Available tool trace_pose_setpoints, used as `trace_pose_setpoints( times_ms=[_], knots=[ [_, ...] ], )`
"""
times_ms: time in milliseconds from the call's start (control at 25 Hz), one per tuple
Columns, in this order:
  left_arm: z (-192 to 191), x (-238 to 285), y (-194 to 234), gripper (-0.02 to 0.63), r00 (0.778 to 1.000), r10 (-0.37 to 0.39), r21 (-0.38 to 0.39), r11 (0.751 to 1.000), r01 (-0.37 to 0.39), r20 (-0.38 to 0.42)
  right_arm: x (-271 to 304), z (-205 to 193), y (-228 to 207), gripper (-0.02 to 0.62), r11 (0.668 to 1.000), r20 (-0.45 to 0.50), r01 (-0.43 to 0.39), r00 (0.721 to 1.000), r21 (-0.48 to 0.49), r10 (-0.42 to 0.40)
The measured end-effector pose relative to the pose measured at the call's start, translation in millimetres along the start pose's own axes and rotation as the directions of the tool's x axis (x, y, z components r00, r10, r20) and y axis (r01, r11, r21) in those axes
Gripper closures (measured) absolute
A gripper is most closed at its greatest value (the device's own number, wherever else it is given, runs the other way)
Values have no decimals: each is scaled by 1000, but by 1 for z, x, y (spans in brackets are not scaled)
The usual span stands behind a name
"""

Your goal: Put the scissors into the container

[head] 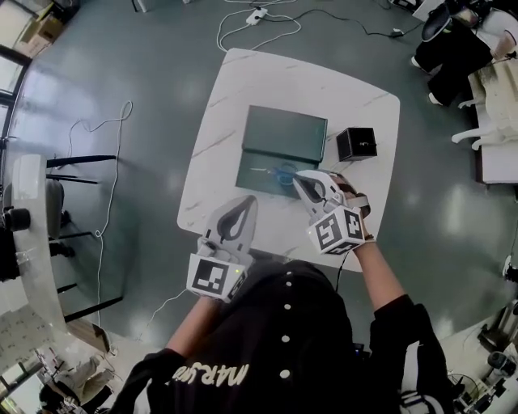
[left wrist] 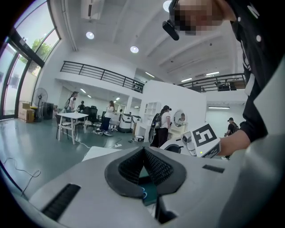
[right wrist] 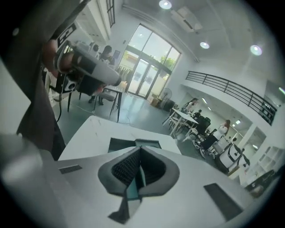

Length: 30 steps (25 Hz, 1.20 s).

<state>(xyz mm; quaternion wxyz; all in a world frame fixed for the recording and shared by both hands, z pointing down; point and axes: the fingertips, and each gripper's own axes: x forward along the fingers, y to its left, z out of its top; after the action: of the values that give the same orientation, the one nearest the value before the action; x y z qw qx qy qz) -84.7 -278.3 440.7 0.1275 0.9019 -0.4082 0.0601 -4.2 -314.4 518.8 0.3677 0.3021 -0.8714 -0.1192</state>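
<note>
On the white marble tabletop, the blue-handled scissors lie parallel to its near edge in the open dark green container, just beyond the closed, empty right gripper; the closed left gripper is farther.

White marbled surface carries a small black box near its right edge. White cable and power strip lie on the grey floor.
</note>
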Motion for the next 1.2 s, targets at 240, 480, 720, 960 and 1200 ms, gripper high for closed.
trace_pose_setpoints(
  times_ms=[240,480,720,960,1200],
  knots=[
    [23,-3,-9,580,998,19,25,999,-20,55,-54,18,-35,581,954,101,141,980,266,-173],
    [44,-7,-18,580,994,36,37,999,-40,99,-119,34,-63,581,860,206,237,910,452,-359],
    [54,-9,-25,580,990,54,57,996,-61,128,-173,18,-77,581,745,226,323,817,583,-531],
    [50,-9,-33,580,990,58,67,995,-67,125,-217,-4,-82,581,641,202,393,729,659,-654],
    [52,-10,-35,580,989,72,68,994,-82,130,-247,-20,-84,581,561,160,429,676,707,-719]
  ],
)
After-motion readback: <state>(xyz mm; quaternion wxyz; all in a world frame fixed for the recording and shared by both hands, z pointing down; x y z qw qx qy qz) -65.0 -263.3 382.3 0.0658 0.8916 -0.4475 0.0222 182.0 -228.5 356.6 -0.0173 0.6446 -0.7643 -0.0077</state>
